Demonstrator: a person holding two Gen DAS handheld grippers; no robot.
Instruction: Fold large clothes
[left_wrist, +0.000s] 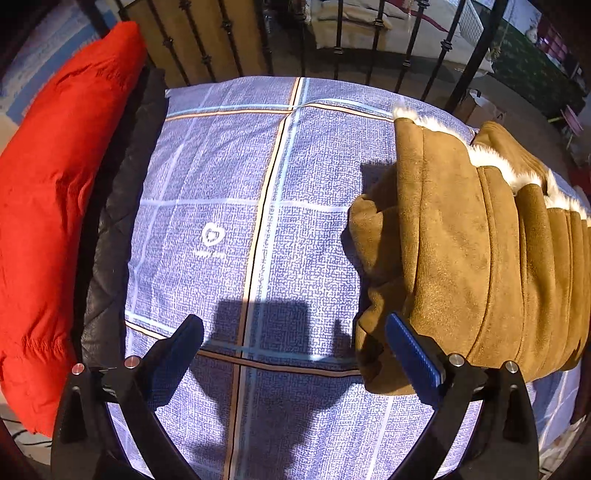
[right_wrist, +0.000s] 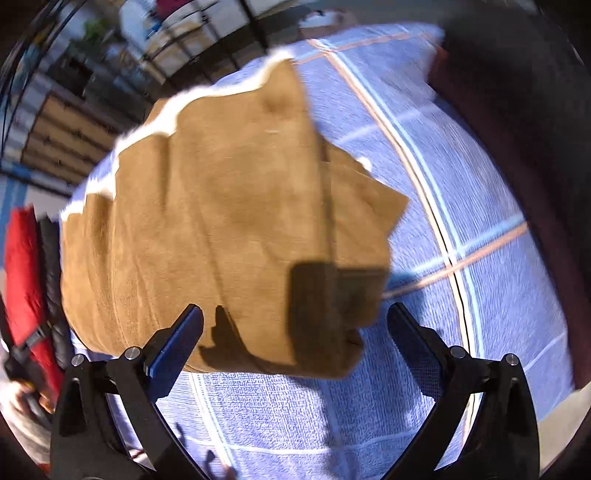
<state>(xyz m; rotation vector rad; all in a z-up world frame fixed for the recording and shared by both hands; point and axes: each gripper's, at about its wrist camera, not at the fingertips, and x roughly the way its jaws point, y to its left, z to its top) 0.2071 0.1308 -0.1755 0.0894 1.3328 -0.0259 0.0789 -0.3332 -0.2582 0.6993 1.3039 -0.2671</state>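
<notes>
Left gripper (left_wrist: 295, 347) jaws spread, nothing between them, its right finger just beside the near corner of the brown suede coat (left_wrist: 461, 258). Right gripper (right_wrist: 295, 339) also gaping and empty, over the coat's near end (frame blurred). Coat sits bundled on the right part of the blue checked bedsheet (left_wrist: 229, 192), white fur trim (left_wrist: 491, 157) along the far edge. Likely next: grab a hem corner low, both layers, then lift. Open sheet to the left; red jacket (left_wrist: 51, 206) and black quilted garment (left_wrist: 118, 221) line that edge, iron bed rail (left_wrist: 340, 40) beyond.
</notes>
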